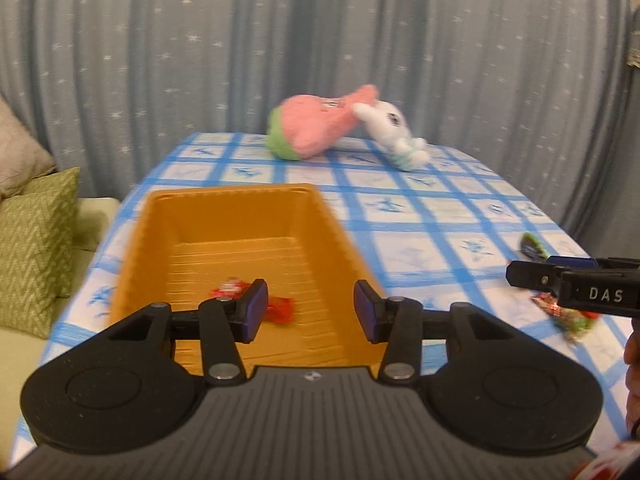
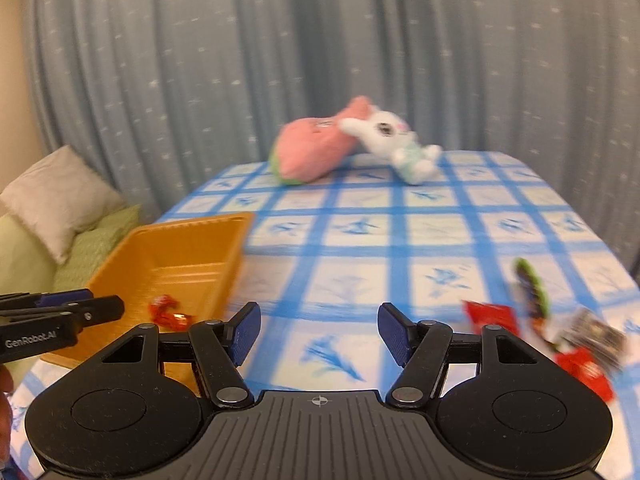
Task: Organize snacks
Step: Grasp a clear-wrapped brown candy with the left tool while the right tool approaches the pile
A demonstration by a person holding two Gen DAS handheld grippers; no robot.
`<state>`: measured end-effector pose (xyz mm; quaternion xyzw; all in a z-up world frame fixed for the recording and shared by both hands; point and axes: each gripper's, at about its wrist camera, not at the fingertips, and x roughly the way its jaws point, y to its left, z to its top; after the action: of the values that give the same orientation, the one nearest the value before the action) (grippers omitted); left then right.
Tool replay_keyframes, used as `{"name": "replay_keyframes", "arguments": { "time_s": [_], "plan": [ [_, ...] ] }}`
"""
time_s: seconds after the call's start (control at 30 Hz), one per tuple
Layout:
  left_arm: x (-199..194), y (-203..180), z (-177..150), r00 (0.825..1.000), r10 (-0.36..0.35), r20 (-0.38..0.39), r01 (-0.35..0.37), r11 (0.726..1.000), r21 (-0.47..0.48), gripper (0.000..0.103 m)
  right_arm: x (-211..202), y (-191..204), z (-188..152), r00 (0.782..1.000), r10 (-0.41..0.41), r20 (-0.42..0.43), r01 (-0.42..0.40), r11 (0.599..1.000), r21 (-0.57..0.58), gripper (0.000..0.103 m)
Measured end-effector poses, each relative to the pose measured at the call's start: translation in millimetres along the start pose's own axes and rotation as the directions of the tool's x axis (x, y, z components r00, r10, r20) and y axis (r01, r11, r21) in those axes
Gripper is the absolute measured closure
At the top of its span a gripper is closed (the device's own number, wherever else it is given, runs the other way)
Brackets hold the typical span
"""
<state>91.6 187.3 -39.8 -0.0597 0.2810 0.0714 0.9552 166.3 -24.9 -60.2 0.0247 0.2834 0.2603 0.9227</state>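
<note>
Red-wrapped snacks [image 1: 276, 308] lie on the ribbed floor of the orange tray [image 1: 192, 216], toward its near end, two or so pieces, blurred so wrapper print unreadable; same ones show in the right wrist view as red-orange wrappers [image 2: 170, 312] inside the tray [image 2: 224, 248] near its front wall. Tray sits on the left part of the table with the blue checked cloth [image 1: 420, 224], long side running away from the camera. More snacks loose on the cloth to the right, well apart from the tray: a heap of red packets [image 2: 580, 364], a dark green-edged packet [image 2: 532, 284] and a greyish foil one [image 2: 592, 332], all motion-blurred; in the left wrist view only a green-dark packet [image 1: 534, 246] and a mixed red-green wrapper [image 1: 568, 316] show, partly behind the other tool. Left gripper [image 1: 311, 308] hangs over the near end of the tray, blue pads apart, nothing between them, released; one wrapper shows just past the left pad, cannot tell if touching. Right gripper [image 2: 319, 332] is over bare cloth between tray and snack heap, jaws apart and empty, released. Each tool appears side-on at the edge of the other's view; a bit of the person's hand [image 1: 632, 360] at the right edge. At the far end of the table lie a pink and green plush [image 1: 308, 128] and a white bunny plush [image 1: 396, 132], touching each other. Behind, a grey-blue star-print curtain [image 1: 320, 40]; left of the table a sofa with a green zigzag cushion [image 1: 36, 248] and a beige cushion [image 1: 20, 148]
</note>
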Motion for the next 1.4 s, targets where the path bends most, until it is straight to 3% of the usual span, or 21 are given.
{"name": "replay_keyframes", "arguments": {
  "time_s": [0.23,0.53,0.8,1.0,1.13,1.23,1.4],
  "plan": [
    [7.6,-53.0,-6.4,0.995,-0.094,-0.025,0.095,0.993,0.066,0.053,-36.3,-48.7,-16.9,0.993,-0.122,0.001,0.121,0.989,0.079,0.038],
    [22.2,-114.7,-19.6,0.978,-0.195,-0.081,0.206,0.965,0.161,0.052,-71.1,-107.9,-46.6,0.961,-0.271,-0.044,0.275,0.949,0.153,0.038],
    [36.4,-158.2,-27.0,0.951,-0.282,-0.128,0.303,0.93,0.209,0.052,-79.4,-137.0,-59.4,0.95,-0.305,-0.061,0.311,0.934,0.177,0.038],
    [51.8,-191.5,-38.1,0.915,-0.357,-0.186,0.396,0.882,0.255,0.052,-79.4,-152.6,-64.3,0.947,-0.31,-0.084,0.321,0.925,0.204,0.038],
    [66.1,-219.8,-51.2,0.886,-0.401,-0.231,0.46,0.82,0.34,0.052,-80.5,-163.7,-66.4,0.943,-0.319,-0.095,0.333,0.914,0.232,0.038],
    [78.2,-237.1,-61.6,0.877,-0.404,-0.259,0.478,0.788,0.388,0.053,-80.9,-171.3,-66.6,0.939,-0.327,-0.103,0.343,0.903,0.261,0.038],
    [93.9,-251.7,-69.0,0.867,-0.411,-0.282,0.496,0.767,0.406,0.061,-79.4,-176.5,-66.9,0.939,-0.325,-0.115,0.344,0.896,0.281,0.038]
  ]
}}
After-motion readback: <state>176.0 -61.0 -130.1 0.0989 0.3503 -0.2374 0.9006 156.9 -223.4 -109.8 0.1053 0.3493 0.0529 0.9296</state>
